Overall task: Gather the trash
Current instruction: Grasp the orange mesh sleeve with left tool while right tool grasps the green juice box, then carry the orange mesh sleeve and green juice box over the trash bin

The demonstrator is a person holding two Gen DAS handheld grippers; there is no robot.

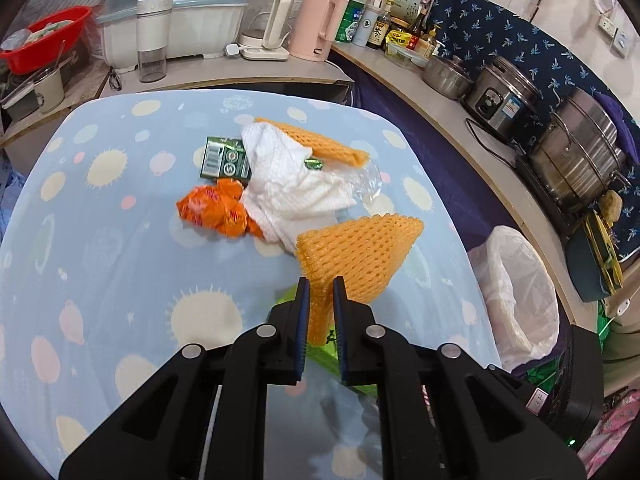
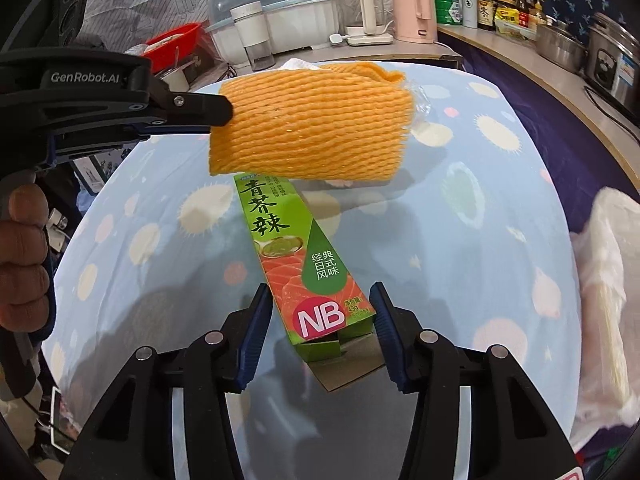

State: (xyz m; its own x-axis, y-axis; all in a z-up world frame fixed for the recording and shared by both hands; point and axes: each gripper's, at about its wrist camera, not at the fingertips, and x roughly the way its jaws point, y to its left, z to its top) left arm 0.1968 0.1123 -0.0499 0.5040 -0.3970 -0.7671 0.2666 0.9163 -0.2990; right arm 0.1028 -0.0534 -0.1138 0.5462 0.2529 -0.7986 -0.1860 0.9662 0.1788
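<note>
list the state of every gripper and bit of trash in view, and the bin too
left gripper: shut on the foam net
foam net: pinched at one end, lifted off the table
right gripper: jaws around the green box, grip unclear
green box: end flap open, between the right jaws
second foam net: lying on the pile
white tissue: crumpled
orange wrapper: crumpled
bin: open, lined with a bag

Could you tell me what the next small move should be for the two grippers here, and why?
Probably carry the orange foam net, pinched in the left gripper, right to the lined bin; the right gripper straddles the green box, pads apparently not yet pressing.
</note>
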